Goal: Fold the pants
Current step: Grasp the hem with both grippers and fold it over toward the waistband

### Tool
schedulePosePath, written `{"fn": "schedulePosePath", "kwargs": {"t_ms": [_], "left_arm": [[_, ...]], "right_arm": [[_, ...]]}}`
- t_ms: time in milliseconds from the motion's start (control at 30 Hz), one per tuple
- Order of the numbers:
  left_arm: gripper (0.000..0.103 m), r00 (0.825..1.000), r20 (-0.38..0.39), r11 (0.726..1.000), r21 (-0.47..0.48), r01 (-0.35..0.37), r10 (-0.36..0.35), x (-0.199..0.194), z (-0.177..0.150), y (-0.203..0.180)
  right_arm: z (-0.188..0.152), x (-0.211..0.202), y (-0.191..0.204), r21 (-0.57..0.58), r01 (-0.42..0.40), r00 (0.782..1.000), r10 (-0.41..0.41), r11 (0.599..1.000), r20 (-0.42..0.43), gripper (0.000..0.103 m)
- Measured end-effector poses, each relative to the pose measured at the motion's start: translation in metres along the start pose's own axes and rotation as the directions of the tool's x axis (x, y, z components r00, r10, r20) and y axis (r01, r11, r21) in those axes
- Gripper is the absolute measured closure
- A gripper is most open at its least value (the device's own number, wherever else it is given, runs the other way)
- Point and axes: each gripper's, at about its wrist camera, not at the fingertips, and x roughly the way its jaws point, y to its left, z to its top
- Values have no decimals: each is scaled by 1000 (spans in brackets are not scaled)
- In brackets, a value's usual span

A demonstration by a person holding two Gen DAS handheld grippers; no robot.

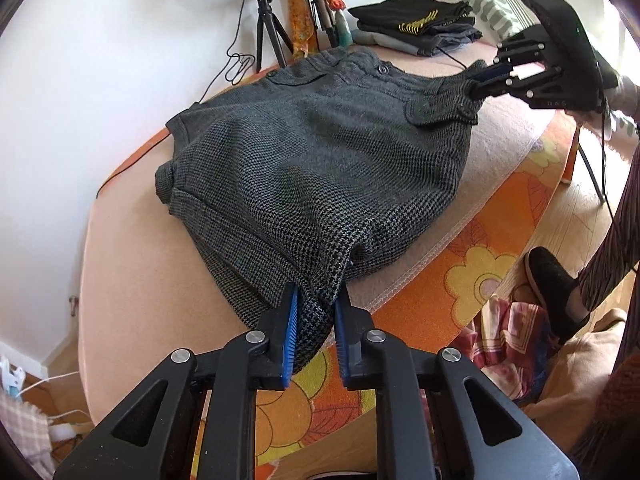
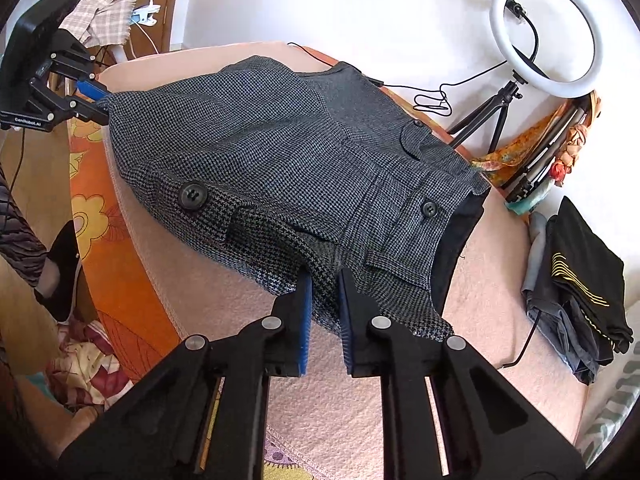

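Note:
Grey houndstooth pants lie spread on a pink blanket, and they also show in the right wrist view. My left gripper is shut on the hem end of the pants at the near edge. My right gripper is shut on the waistband corner, near a button flap. Each gripper shows in the other's view: the right one at the far waist corner, the left one at the far hem corner. The cloth is lifted slightly at both held ends.
A stack of folded dark clothes lies at the blanket's far end, also in the right wrist view. A ring light on a tripod stands by the wall. An orange flowered cover edges the blanket. A person's slippered foot is on the floor.

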Motion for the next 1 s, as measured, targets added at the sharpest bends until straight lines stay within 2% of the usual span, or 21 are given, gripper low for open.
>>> {"fn": "schedulePosePath", "kwargs": {"t_ms": [100, 233, 500, 767, 1000], "left_arm": [[91, 998, 59, 999, -35, 18, -16, -14, 7, 10], [91, 992, 124, 997, -77, 11, -1, -26, 21, 25], [92, 976, 219, 989, -143, 23, 9, -39, 68, 79], [92, 970, 240, 995, -103, -3, 28, -16, 143, 124], [92, 977, 210, 996, -89, -23, 41, 34, 200, 160]], "right_arm": [[3, -8, -5, 31, 14, 999, -15, 999, 33, 91], [16, -26, -16, 90, 36, 994, -45, 995, 102, 92], [61, -49, -42, 147, 70, 976, -98, 987, 196, 92], [109, -32, -101, 195, 93, 971, -132, 976, 198, 93], [143, 16, -167, 234, 114, 980, -149, 965, 134, 93]]}}
